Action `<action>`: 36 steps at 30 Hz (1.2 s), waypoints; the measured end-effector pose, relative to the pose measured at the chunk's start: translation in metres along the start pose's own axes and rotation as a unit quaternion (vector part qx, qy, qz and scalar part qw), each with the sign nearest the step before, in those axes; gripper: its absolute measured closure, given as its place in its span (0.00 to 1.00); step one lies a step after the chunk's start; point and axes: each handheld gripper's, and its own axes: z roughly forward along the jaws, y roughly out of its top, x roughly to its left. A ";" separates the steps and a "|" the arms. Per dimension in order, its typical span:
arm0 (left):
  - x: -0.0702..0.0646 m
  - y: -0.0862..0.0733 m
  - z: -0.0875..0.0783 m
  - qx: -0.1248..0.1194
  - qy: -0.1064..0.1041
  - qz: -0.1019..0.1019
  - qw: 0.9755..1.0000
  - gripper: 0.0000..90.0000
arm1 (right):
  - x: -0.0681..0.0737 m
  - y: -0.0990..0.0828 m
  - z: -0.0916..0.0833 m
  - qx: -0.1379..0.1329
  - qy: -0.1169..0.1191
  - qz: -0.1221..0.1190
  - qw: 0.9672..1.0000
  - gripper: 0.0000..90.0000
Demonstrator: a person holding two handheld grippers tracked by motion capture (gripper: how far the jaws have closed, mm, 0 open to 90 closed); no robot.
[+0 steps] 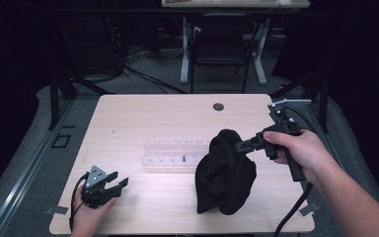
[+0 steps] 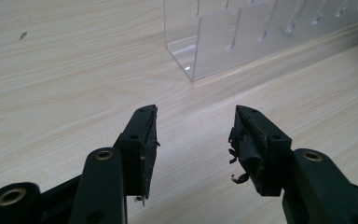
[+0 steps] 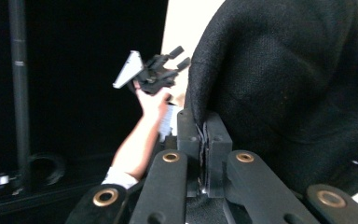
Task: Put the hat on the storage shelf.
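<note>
Cloth (image 1: 225, 173) hangs at right, pinched in my right gripper (image 1: 241, 145) beside the clear rack (image 1: 170, 154). My left gripper (image 1: 114, 184) rests wide, empty, near left. Risk: thin pinch slips, dropping cloth onto rack.

Bench (image 1: 148, 118): light wood-grain top, rectangular, with a round dark grommet hole (image 1: 218, 106) near the far edge. On it: a clear acrylic slotted rack (image 1: 175, 154), lying lengthwise mid-bench; a black cloth (image 1: 225, 173), heaped just right of the rack, its lower part resting on the top.
</note>
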 end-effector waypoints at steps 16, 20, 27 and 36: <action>0.002 0.001 -0.004 -0.020 0.006 -0.002 1.000 0.56 | 0.017 0.013 0.005 -0.060 0.103 -0.034 0.992 0.98; 0.002 0.001 -0.004 -0.021 0.006 -0.004 1.000 0.56 | 0.019 0.023 0.005 -0.084 0.103 -0.035 0.991 0.98; 0.003 0.001 -0.004 -0.015 0.003 -0.004 1.000 0.56 | 0.018 0.039 0.001 -0.114 0.095 -0.038 0.988 0.98; 0.004 0.001 -0.002 -0.010 -0.002 -0.005 1.000 0.54 | 0.013 0.056 0.001 -0.137 0.086 -0.036 0.986 0.98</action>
